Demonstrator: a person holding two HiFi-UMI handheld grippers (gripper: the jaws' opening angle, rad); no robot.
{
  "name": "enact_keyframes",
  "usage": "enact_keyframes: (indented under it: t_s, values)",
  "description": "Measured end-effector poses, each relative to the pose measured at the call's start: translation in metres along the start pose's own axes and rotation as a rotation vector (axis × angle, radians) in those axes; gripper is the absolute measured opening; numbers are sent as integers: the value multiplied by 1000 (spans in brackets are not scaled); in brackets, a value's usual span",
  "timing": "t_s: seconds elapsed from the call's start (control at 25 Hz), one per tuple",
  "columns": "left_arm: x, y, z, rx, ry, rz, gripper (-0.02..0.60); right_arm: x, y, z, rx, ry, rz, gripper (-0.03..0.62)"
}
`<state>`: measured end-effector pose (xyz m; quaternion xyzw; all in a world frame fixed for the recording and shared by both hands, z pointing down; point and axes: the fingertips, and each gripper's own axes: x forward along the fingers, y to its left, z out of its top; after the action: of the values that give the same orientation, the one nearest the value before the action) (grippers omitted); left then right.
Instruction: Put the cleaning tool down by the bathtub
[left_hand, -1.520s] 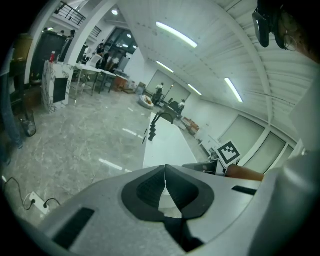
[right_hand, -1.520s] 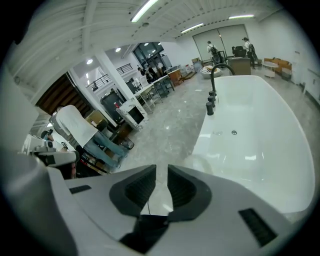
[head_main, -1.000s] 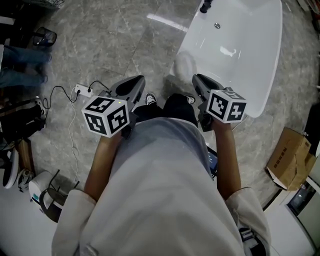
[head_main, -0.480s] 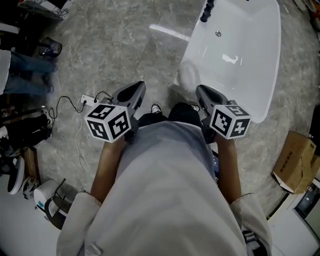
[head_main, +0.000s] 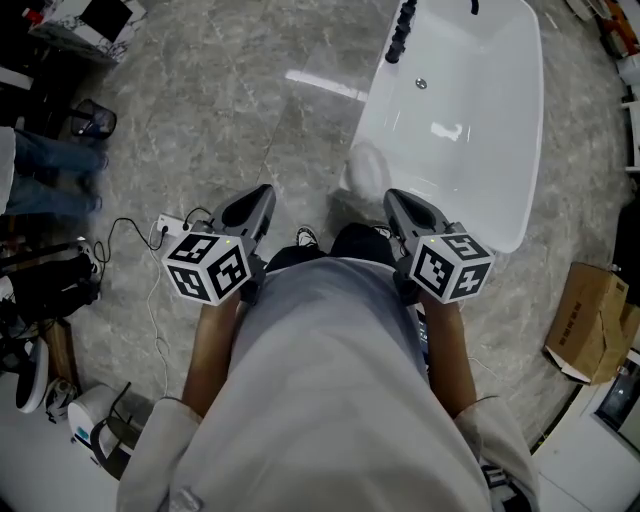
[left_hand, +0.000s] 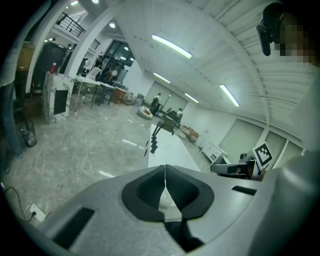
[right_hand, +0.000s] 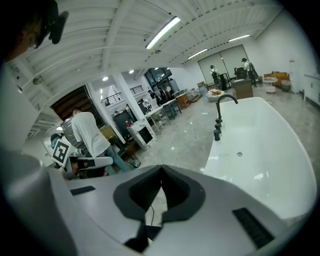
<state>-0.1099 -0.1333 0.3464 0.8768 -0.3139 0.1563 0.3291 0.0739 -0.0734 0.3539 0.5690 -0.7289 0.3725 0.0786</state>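
Observation:
A white bathtub (head_main: 500, 130) stands on the grey marble floor at the upper right of the head view. A pale, round cleaning tool (head_main: 366, 166) lies on the floor against the tub's near side, free of both grippers. My left gripper (head_main: 262, 192) and right gripper (head_main: 392, 197) are held close in front of my torso, short of the tool. In the left gripper view the left gripper (left_hand: 165, 167) has its jaws together with nothing in them. In the right gripper view the right gripper (right_hand: 161, 168) is likewise shut and empty, with the bathtub (right_hand: 270, 150) ahead to its right.
A black faucet (head_main: 400, 30) rises at the tub's far end. A power strip with cable (head_main: 170, 225) lies on the floor to the left, beside dark bags and a person's legs (head_main: 45, 165). A cardboard box (head_main: 585, 305) sits at the right. A person in white (right_hand: 87, 132) stands nearby.
The head view has drifted, so the tub and the tool now sit a little farther up and left. Both grippers have stayed close in front of my torso.

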Motion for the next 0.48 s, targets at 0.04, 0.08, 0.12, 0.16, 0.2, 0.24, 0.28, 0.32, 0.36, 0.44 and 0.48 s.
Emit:
enact_keyframes:
  t_s: [0.04, 0.08, 0.12, 0.16, 0.2, 0.24, 0.28, 0.32, 0.36, 0.44, 0.48]
  values:
    - [0, -1, 1, 3, 1, -2, 9, -2, 1, 1, -1, -1, -2, 12]
    - [-1, -1, 2, 7, 0, -5, 9, -3, 2, 2, -5, 0, -1, 11]
    - [-1, -2, 3, 12, 0, -8, 9, -4, 3, 3, -13, 3, 1, 11]
    - [-1, -1, 4, 16, -1, -10, 9, -4, 5, 2, -26, 9, 6, 11]
    - [-1, -1, 4, 19, -1, -11, 9, -3, 6, 1, -41, 16, 11, 11]
    - [-1, 0, 3, 21, 2, -11, 9, -2, 8, 0, -53, 22, 15, 11]
    - [-1, 1, 2, 22, 5, -11, 9, -2, 8, -1, -60, 26, 18, 11]
    - [-1, 2, 1, 21, 9, -10, 9, -3, 9, -1, -61, 27, 21, 11]
    - [-1, 2, 0, 21, 13, -10, 9, -3, 9, -1, -59, 26, 25, 11]
    - [-1, 2, -2, 21, 18, -12, 9, -4, 9, -1, -56, 25, 30, 11]
    - [-2, 2, -4, 22, 20, -14, 9, -4, 8, -2, -58, 26, 30, 11]
